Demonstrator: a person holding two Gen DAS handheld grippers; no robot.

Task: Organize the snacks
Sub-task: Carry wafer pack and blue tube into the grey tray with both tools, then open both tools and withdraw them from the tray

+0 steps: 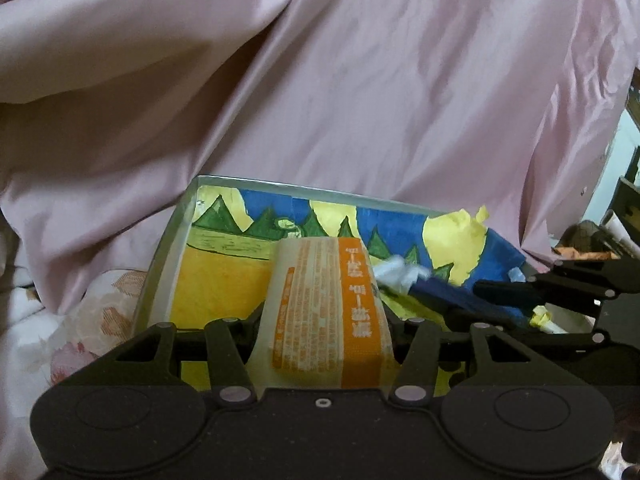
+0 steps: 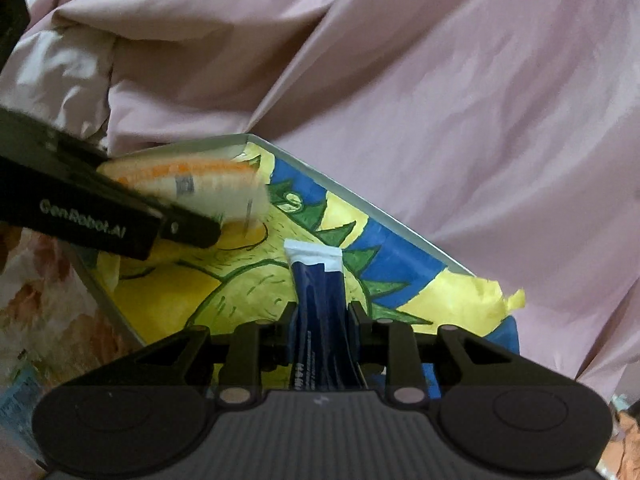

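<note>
Orange packet (image 1: pixel 324 312) clamped in left gripper (image 1: pixel 324 320), blue packet (image 2: pixel 320 312) in right gripper (image 2: pixel 322 320), both over painted box (image 1: pixel 216 280). Step: loading box. Next: lower, release side by side.

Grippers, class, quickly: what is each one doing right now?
Left gripper: closed on the orange packet.
Right gripper: closed on the blue packet.

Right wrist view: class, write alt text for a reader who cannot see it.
The right tool grips a dark blue snack packet over a box lined with a yellow, blue and green drawing. At left, the left tool holds an orange-and-cream packet above the same box; pink fabric fills the background.
</note>
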